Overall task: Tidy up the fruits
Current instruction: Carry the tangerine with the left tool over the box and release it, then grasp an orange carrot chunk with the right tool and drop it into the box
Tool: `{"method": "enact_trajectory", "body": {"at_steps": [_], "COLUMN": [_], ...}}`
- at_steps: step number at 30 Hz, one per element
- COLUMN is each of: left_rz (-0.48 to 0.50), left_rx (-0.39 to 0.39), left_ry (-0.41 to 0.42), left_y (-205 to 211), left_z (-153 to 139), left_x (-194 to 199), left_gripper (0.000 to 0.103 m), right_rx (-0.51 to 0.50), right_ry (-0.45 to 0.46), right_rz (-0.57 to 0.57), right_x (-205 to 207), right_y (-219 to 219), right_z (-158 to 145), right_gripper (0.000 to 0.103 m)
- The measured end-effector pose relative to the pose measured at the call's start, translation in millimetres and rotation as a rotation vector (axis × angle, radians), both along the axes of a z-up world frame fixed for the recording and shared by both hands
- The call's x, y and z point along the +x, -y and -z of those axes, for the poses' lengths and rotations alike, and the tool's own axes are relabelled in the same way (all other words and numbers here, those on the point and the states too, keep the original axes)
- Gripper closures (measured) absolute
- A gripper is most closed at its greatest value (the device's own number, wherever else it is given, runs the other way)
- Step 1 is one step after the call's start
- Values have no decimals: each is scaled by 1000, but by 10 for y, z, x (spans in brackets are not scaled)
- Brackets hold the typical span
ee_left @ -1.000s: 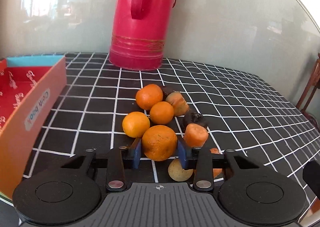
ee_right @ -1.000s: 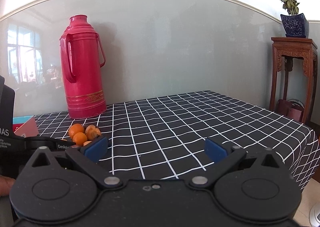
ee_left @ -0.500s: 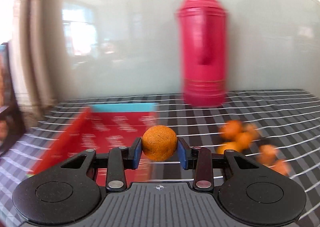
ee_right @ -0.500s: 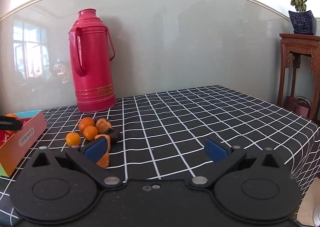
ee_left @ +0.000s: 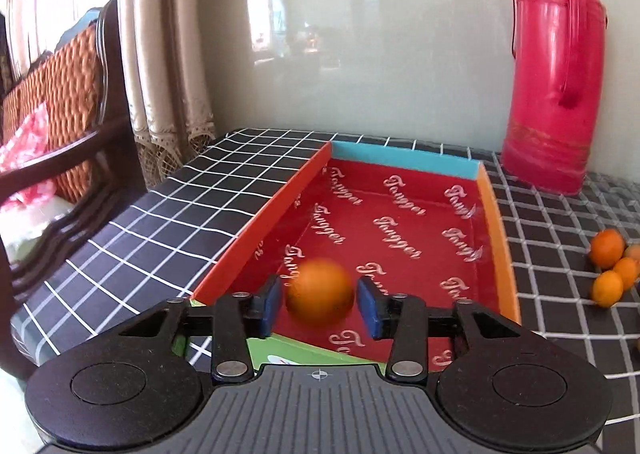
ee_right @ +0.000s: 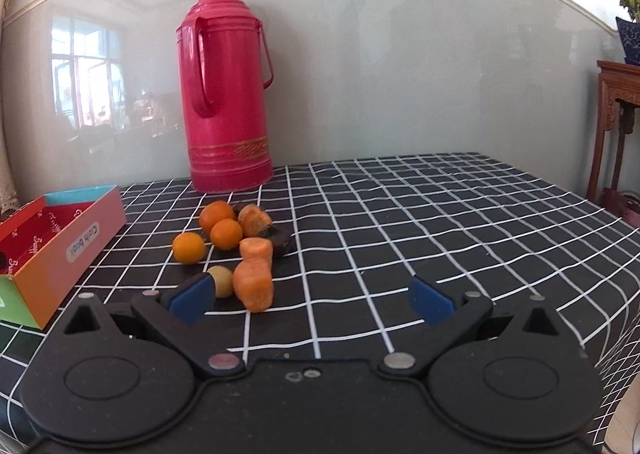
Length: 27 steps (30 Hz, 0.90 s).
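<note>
Orange (ee_left: 320,291) blurred between parted left tongs (ee_left: 320,306), pads just clear.

The flask (ee_right: 226,94) looks like shiny, smooth red metal. The box (ee_left: 496,222) looks like matt card. The checked cloth (ee_right: 400,214) is soft and dull. The far left chair (ee_left: 108,102) is dark glossy wood.
</note>
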<state>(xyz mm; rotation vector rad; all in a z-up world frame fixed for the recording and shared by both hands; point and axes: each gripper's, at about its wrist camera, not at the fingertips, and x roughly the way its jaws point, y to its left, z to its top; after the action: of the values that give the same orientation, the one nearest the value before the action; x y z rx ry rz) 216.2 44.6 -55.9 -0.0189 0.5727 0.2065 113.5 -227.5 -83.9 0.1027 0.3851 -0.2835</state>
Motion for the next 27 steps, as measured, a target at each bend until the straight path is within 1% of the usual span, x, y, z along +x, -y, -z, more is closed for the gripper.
{"method": "enact_trajectory", "body": {"at_steps": [1,2,3,5,6,7,9,11,14,16,18,20,21,24,27], "left_rz": [0,-4,-9,4,5,0,-15,-30,-69,-97,-119,-144,-155,-178,-203], "left_rx": [-6,-3,1,0,-5,-11,-18,-25,-27,-34,-42,-44,-45,-59,-93], "left_ry": [14,32,48,73,81,92,111,135,159,163,165,168,168,158,143], "left_y": [17,24,33,25,5,-25,-98,-183,-326,-422,-508,-589,-629,-729,-829], "left_z": [-2,-18,-30,-66,-82,-96,-129,-166,-188,-190,-187,-181,-175,-144,-114], "left_x": [-59,-99,-147,-217,-245,-279,-343,-421,-553,-628,-681,-718,-723,-711,-692], "left_gripper": [37,24,22,22,22,22,21,21,18,16,15,12,12,11,11], "right_rx": [15,30,39,53,60,62,63,60,43,46,79,89,86,55,32], "right_ry": [-5,-10,-20,-43,-49,-51,-69,-77,-94,-112,-123,-124,-129,-127,-69], "right_rz": [-15,-28,-36,-62,-80,-94,-118,-124,-123,-126,-136,-142,-149,-147,-134], "right_x": [23,52,89,163,194,228,314,392,475,527,562,581,605,625,549], "right_y": [3,5,1,-3,-12,-17,-16,2,17,32,58,51,40,-18,-86], "right_z": [8,11,13,9,10,6,-6,-7,28,72,114,139,145,154,91], "right_gripper": [6,6,6,8,15,27,40,40,47,67,74,77,82,82,82]}}
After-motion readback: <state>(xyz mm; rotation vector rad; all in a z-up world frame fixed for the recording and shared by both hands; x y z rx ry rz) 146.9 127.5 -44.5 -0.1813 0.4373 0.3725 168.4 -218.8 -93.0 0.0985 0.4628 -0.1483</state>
